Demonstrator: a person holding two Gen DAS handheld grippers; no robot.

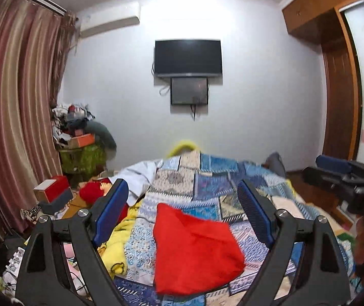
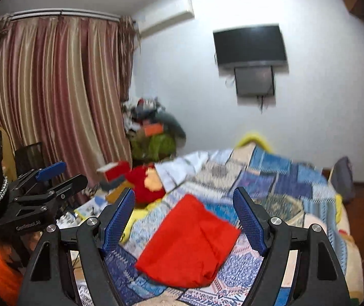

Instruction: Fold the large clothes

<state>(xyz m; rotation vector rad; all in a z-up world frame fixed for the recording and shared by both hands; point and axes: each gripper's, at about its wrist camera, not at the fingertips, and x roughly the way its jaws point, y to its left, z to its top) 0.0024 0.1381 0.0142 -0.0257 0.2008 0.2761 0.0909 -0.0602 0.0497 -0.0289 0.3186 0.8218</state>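
Left wrist view is showing the red garment lying folded on the patchwork quilt, its long axis running from its near edge away toward the television on the far wall. The left gripper is hanging above the garment with jaws standing wide, holding nothing and touching nothing. Right wrist view is showing the right gripper likewise spread and empty over the garment, which is sitting tilted, one corner pointing toward the television. Bare quilt is surrounding the garment on every side; clutter is crowding the quilt's curtain-side edge.
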